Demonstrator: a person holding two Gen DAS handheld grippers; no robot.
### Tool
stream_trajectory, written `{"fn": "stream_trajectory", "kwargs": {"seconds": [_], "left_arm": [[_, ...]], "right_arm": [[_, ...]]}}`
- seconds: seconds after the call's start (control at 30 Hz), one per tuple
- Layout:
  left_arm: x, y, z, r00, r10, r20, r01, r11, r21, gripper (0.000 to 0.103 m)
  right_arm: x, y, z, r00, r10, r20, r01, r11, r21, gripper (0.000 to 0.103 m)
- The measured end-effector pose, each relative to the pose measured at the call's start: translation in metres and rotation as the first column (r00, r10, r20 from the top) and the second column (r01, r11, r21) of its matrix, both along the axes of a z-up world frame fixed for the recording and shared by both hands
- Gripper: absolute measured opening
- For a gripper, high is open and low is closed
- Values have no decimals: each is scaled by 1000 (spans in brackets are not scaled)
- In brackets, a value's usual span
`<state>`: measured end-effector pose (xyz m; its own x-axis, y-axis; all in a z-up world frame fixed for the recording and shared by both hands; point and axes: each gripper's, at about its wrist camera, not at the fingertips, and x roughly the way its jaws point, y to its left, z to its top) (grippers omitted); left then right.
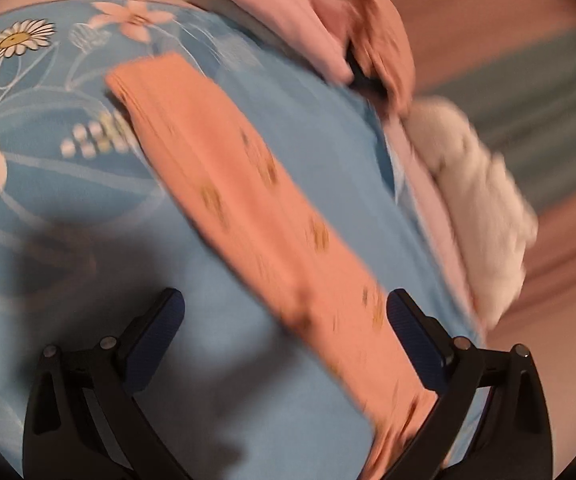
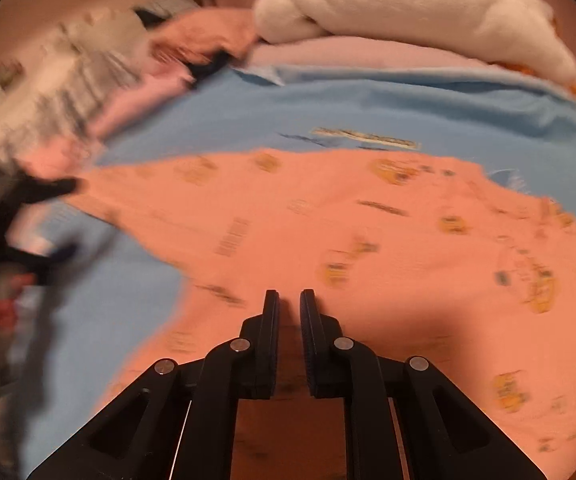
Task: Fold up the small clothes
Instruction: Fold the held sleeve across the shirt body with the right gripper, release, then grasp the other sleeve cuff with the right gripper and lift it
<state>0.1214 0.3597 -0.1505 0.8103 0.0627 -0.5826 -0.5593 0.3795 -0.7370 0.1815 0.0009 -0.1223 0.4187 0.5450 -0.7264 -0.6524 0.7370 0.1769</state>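
The salmon-pink printed cotton garment (image 2: pixel 327 232) lies spread on the pale blue flower-print bed sheet (image 1: pixel 248 380), part-folded into a long band in the left view. The right hand-held gripper (image 2: pixel 289 300) sits low over it, jaws nearly together; whether cloth is pinched, I cannot tell. The left hand-held gripper (image 1: pixel 284 308) gapes wide, empty. Best to catch the far edge squarely and lay it over flat.

The right gripper (image 2: pixel 289 300) has its black jaws nearly together over an orange printed cloth (image 2: pixel 367 240); it lies on a blue sheet (image 2: pixel 367 108); a fluffy white toy (image 2: pixel 407 4) sits behind.
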Motion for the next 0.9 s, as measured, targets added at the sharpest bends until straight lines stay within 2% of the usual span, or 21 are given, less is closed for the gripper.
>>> {"fn": "stream_trajectory", "kwargs": {"seconds": [0.13, 0.23, 0.33, 0.4, 0.43, 0.47, 0.5, 0.57, 0.63, 0.7, 0.77, 0.9], "left_arm": [[3, 35, 0, 992, 121, 37, -119, 992, -42, 101], [9, 58, -1, 985, 172, 32, -170, 984, -60, 98], [10, 70, -2, 981, 195, -16, -195, 979, -59, 72], [10, 73, -5, 981, 184, -54, -187, 980, -61, 39], [11, 74, -7, 983, 167, -77, -171, 984, -53, 29], [11, 74, -9, 984, 149, -102, -154, 987, -44, 10], [9, 71, -9, 984, 133, -118, -138, 990, -33, 6], [8, 62, 0, 983, 122, -138, -120, 992, 24, 5], [10, 46, 17, 985, 92, -146, -75, 990, 118, 4], [16, 22, 40, 990, 38, -139, -8, 978, 208, 4], [25, -5, 62, 991, -19, -134, 58, 955, 292, 4], [50, -79, 100, 977, -174, -126, 211, 878, 430, 4]], "right_arm": [[-5, -19, 10, 1000, -20, -7, 21, 999, 44, 14], [-10, -44, 15, 998, -64, -8, 64, 997, 46, 14], [-17, -69, 18, 994, -112, -3, 112, 992, 58, 14], [-23, -87, 20, 989, -147, -3, 146, 987, 71, 14], [-27, -95, 20, 986, -168, -4, 168, 983, 74, 14], [-30, -105, 20, 982, -187, -2, 186, 980, 74, 14], [-33, -113, 20, 978, -206, 0, 206, 976, 72, 14], [-38, -125, 21, 971, -240, -4, 240, 968, 69, 14], [-43, -139, 21, 962, -272, -11, 272, 960, 68, 14], [-47, -152, 20, 952, -305, -19, 305, 950, 71, 14], [-52, -164, 21, 943, -332, -21, 332, 940, 78, 14], [-61, -183, 21, 927, -372, -34, 374, 920, 114, 14]]}}
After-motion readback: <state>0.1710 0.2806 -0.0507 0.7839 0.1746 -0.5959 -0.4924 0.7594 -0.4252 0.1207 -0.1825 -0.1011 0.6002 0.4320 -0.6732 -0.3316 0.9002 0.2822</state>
